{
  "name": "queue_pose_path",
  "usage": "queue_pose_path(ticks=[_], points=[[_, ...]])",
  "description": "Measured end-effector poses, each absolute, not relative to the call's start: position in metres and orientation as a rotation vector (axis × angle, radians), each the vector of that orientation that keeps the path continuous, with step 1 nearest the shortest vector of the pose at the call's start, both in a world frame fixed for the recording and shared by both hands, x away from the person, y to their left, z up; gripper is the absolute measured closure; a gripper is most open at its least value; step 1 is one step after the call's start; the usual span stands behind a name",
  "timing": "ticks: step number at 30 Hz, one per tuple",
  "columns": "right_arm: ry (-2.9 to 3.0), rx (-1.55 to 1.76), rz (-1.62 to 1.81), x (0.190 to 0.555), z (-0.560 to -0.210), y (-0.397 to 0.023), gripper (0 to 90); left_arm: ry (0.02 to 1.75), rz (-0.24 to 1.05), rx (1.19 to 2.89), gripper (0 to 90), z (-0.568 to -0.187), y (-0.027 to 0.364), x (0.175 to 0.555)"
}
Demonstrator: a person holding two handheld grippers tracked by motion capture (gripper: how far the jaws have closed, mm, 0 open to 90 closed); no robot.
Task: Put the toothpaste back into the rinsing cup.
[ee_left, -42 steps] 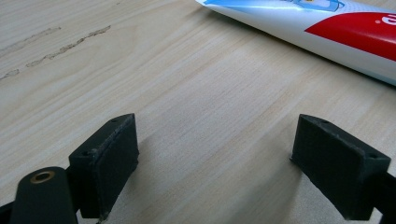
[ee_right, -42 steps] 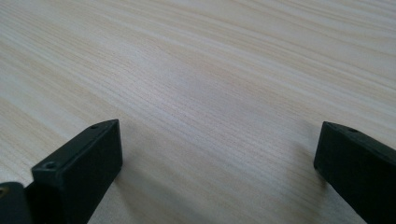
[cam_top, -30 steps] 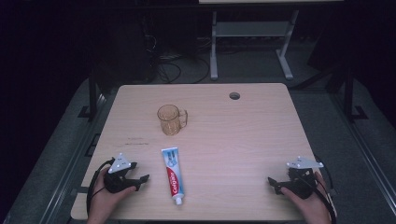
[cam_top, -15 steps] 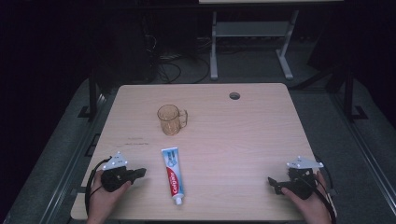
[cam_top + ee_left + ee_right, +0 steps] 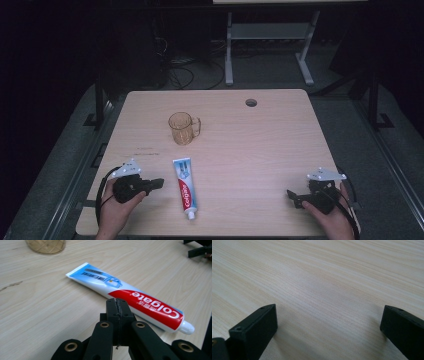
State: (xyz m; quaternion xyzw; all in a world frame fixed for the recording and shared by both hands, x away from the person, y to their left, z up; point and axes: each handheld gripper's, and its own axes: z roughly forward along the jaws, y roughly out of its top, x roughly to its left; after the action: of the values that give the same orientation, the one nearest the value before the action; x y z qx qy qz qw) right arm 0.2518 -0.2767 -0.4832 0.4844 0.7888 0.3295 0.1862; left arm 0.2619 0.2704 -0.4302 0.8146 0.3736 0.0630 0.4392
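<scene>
While left tool (image 5: 159,183) hovers with jaws pressed together on nothing, toothpaste tube (image 5: 184,188) lies flat on table (image 5: 260,150) just right of it, untouched; amber cup (image 5: 182,128) stands beyond; right tool (image 5: 292,196) rests far right, jaws spread.

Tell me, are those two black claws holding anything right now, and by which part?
Nothing is held. The left gripper is shut on empty air just short of the toothpaste tube, which lies flat on the table. The right gripper stands open over bare wood.
</scene>
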Motion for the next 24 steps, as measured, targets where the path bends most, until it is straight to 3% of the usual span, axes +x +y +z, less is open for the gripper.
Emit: queue_pose_path(ticks=[24], points=[[2.209, 1.381, 0.922, 0.252, -0.483, -0.277, 0.5, 0.776, 0.037, 2.082, 90.0, -0.426, 0.203, 0.27]])
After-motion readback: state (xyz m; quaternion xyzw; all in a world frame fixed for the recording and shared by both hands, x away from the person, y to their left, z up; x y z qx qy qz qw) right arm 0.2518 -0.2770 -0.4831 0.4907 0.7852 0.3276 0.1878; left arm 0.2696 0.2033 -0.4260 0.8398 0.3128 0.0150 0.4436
